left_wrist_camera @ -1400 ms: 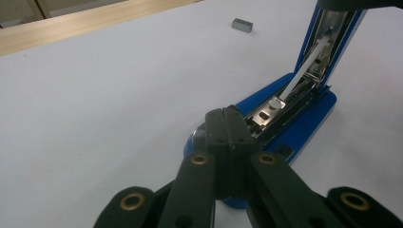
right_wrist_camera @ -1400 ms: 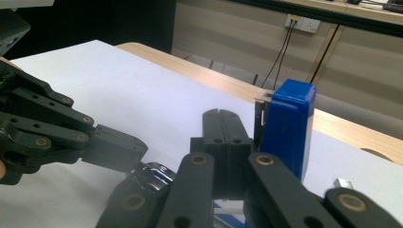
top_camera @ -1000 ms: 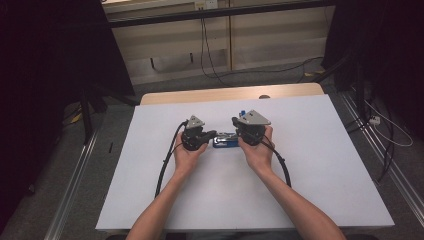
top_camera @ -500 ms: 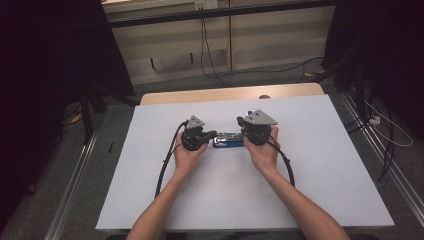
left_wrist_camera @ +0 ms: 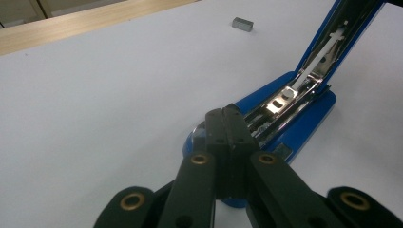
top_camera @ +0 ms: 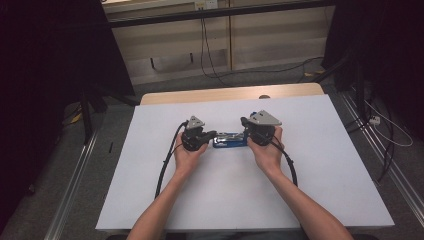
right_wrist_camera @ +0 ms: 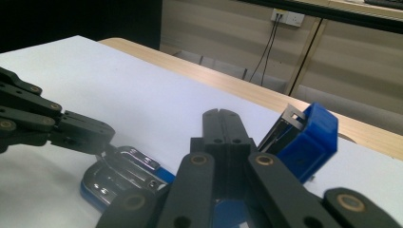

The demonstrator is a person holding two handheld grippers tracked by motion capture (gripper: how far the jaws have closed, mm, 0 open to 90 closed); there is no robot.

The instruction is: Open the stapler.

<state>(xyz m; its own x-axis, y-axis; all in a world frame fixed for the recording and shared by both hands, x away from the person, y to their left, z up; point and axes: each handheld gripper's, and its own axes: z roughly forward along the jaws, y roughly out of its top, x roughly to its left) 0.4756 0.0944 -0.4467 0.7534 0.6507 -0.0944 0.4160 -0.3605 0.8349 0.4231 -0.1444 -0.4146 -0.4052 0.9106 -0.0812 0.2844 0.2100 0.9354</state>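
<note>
White tabletop (top_camera: 320,165) bears a blue stapler (top_camera: 229,140), hinged open, between two closed tools.

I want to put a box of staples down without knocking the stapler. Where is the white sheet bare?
Bare: the white sheet to the right of the right gripper, the stretch left of the left gripper, and the near edge outside the forearms. Crowded: the middle, where both shut grippers meet the open blue stapler. A small grey block lies on the sheet beyond the stapler.
</note>
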